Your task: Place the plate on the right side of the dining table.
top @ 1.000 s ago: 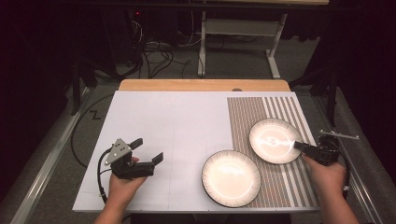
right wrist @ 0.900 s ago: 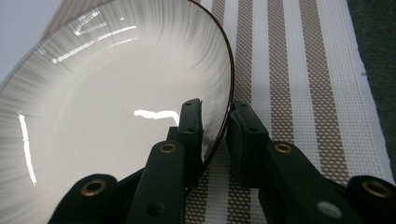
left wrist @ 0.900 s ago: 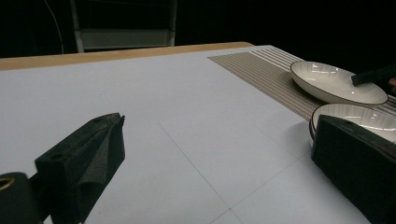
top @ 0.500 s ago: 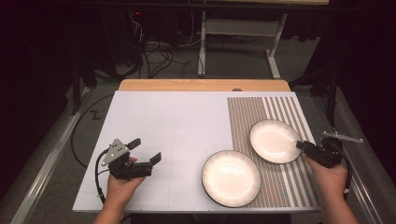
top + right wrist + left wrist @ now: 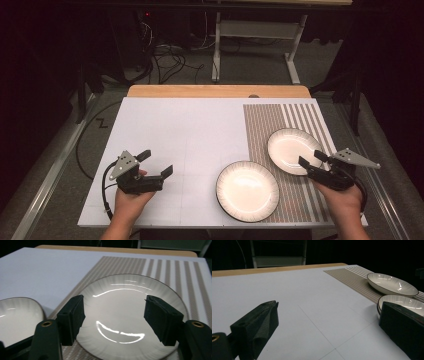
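I see two round, shallow ceramic plates, cream-white and glossy, each with faint ribs fanning out from the centre and a thin dark line along the rim. The far plate (image 5: 292, 151) lies wholly on a woven placemat (image 5: 280, 117), fine brown weave at one side and broad pale stripes at the other. The near plate (image 5: 247, 190) overlaps the placemat's edge and rests partly on the smooth matt white table top (image 5: 185, 135), which carries faint grid lines and ends in a light wooden strip at the far side.

My right gripper (image 5: 311, 158) has blocky black jaws with flat faces. They stand apart and have just been opening. In the right gripper view the far plate (image 5: 130, 315) shows between and beyond the two jaws, its near rim just in front of their tips, and the pads are clear of the rim. Bright curved glints of light lie on its glaze. The near plate (image 5: 17, 320) sits off to the left of the left jaw.

My left gripper (image 5: 156, 163) hovers over bare table top with its jaws spread wide and nothing between them. In the left gripper view both plates lie well off beyond the right jaw, the near plate (image 5: 404, 302) partly hidden behind it and the far plate (image 5: 390, 283) farther on.
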